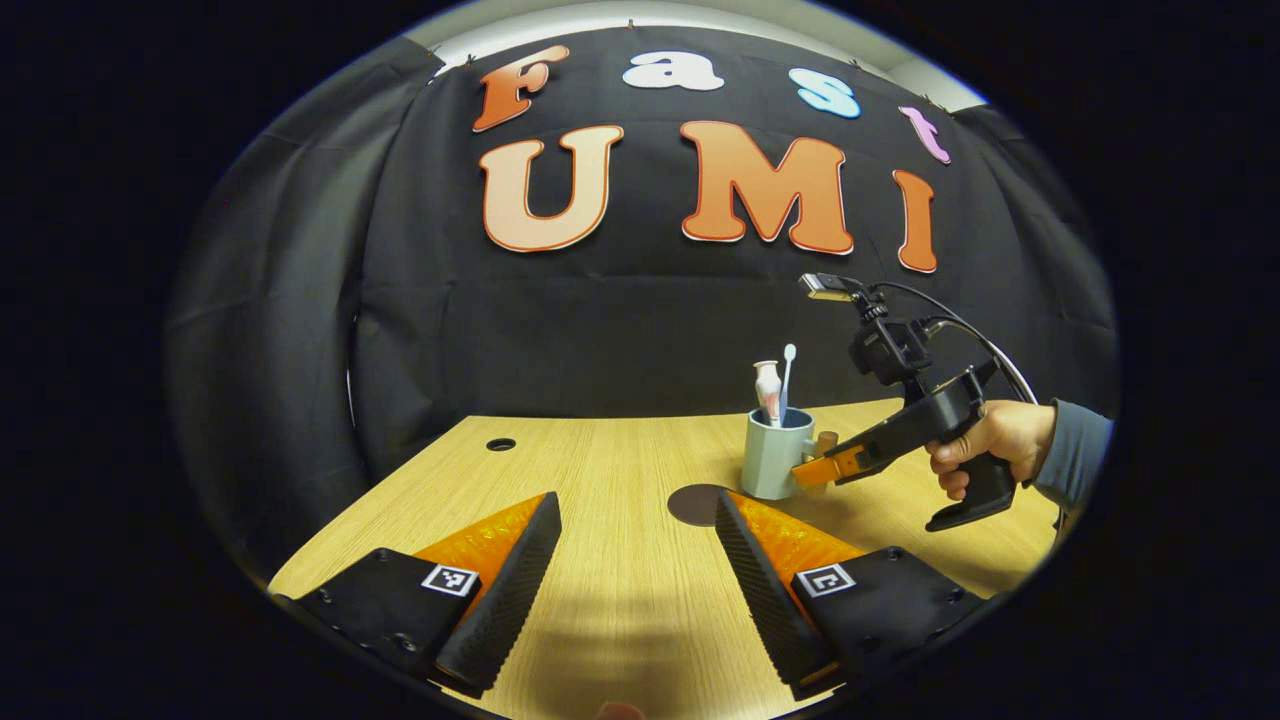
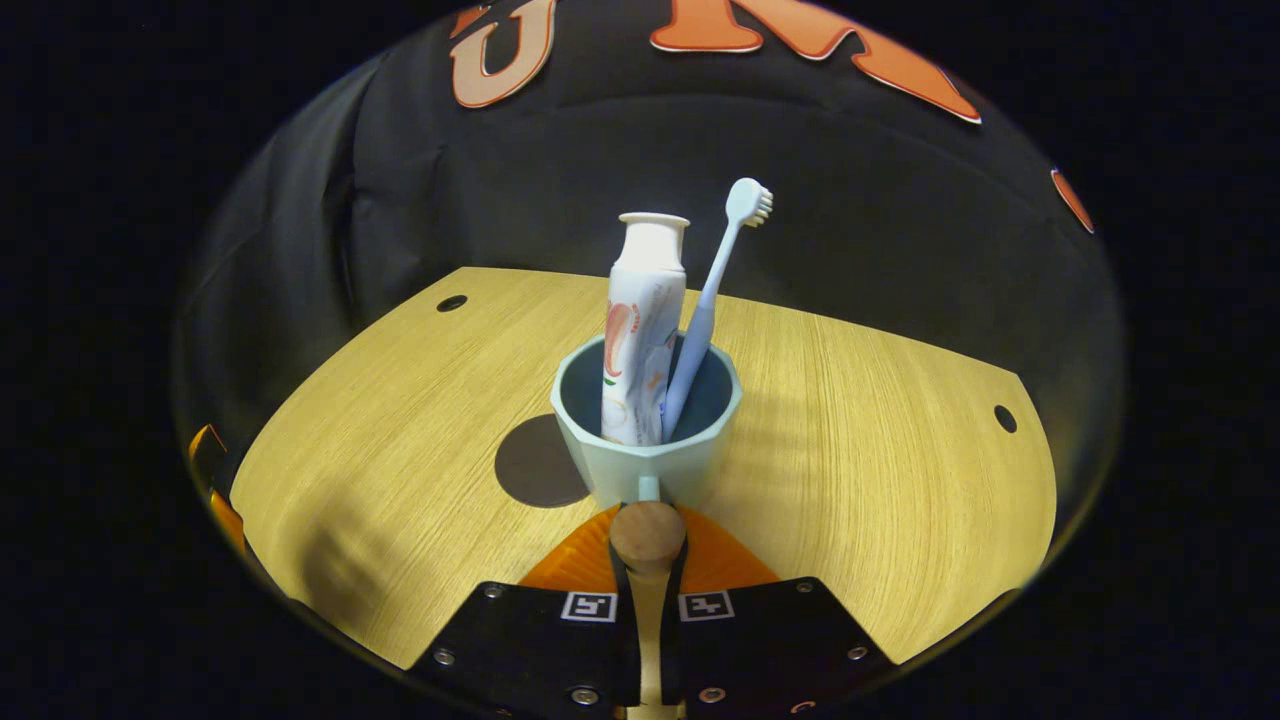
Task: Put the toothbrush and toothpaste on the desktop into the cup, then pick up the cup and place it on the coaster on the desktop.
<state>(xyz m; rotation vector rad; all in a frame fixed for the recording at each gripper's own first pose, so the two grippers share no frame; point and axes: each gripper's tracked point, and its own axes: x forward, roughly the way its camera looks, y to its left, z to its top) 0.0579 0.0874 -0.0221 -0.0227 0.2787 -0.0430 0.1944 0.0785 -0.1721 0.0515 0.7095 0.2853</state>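
With toothbrush (image 2: 712,300) and toothpaste (image 2: 640,330) already in the cup (image 2: 650,455), my right gripper (image 2: 648,560) clamps its wooden handle (image 2: 648,535); left gripper (image 1: 640,560) idles open. Left: move to coaster (image 2: 535,465), cup's 9 o'clock.

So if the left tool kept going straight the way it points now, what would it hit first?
Probably the dark round coaster on the wooden desktop, just ahead of the open left tool; the pale blue cup stands slightly right of that line, though depth is unclear.
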